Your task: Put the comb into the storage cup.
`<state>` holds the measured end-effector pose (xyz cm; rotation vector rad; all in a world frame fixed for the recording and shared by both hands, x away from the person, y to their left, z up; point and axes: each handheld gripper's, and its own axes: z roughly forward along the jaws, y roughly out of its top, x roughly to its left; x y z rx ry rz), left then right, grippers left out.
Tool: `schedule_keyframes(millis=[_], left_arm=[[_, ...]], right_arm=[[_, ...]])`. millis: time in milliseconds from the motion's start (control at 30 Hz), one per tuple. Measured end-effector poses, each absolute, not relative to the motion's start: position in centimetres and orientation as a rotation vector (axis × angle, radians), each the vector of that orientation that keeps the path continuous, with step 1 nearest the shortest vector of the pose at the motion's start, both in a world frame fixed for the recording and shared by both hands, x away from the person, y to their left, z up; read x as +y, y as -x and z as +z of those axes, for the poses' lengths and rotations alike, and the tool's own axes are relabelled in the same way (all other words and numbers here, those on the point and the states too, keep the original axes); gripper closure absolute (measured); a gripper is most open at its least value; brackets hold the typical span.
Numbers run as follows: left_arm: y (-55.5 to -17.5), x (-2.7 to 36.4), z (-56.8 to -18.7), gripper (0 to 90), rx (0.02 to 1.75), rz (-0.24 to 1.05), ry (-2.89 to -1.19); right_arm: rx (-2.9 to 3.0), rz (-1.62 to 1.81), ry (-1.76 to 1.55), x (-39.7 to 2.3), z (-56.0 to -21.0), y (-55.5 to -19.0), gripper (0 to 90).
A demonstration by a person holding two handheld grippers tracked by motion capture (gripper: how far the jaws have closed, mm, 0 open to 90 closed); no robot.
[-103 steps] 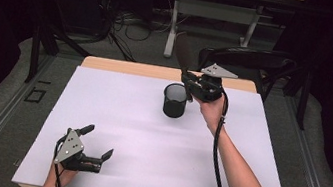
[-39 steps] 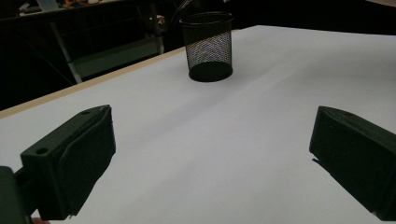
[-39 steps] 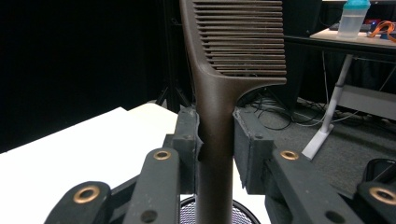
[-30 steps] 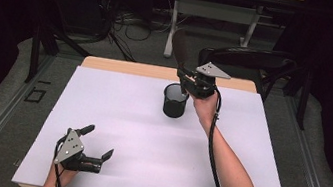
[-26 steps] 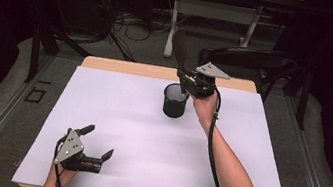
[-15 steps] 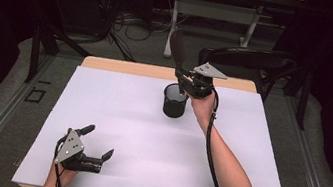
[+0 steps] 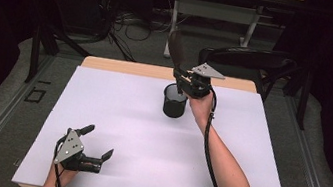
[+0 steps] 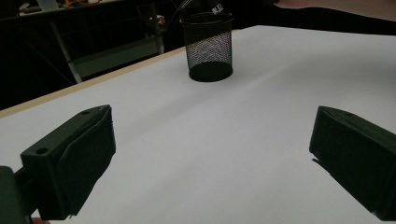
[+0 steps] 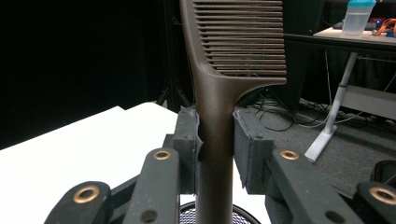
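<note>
A dark brown comb (image 7: 176, 49) stands nearly upright, teeth end up, with my right gripper (image 7: 180, 77) shut on its handle. Its lower end hangs just over the black mesh cup (image 7: 175, 101) at the back middle of the white table (image 7: 246, 151). In the right gripper view both pads clamp the comb's handle (image 9: 215, 140), and the cup's rim (image 9: 187, 215) shows below. My left gripper (image 7: 98, 142) rests near the table's front left, open and holding nothing. In the left gripper view the mesh cup (image 8: 208, 46) stands far ahead of the left gripper (image 8: 210, 154).
A dark chair (image 7: 245, 60) stands behind the table's back right edge. Cables (image 7: 130, 19) lie on the floor beyond. A desk with a bottle (image 9: 357, 16) is farther back. The wooden table edge (image 7: 128, 67) runs along the far side.
Since the earliest frame my right gripper has shifted left from beside the cup to above it, and the comb now stands upright. Over the last second it drifted slightly left. The left gripper stayed put.
</note>
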<state>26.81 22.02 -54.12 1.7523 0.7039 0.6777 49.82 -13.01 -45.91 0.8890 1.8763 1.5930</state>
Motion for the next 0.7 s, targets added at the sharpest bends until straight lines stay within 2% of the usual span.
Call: schedule_keyframes(millis=[700], left_arm=[[-26.75,22.04,-54.09,0.4,0.704,0.678,-1.751]], right_arm=[[1.903,1.582,-0.902,-12.72,-46.86,-50.05,72.8]])
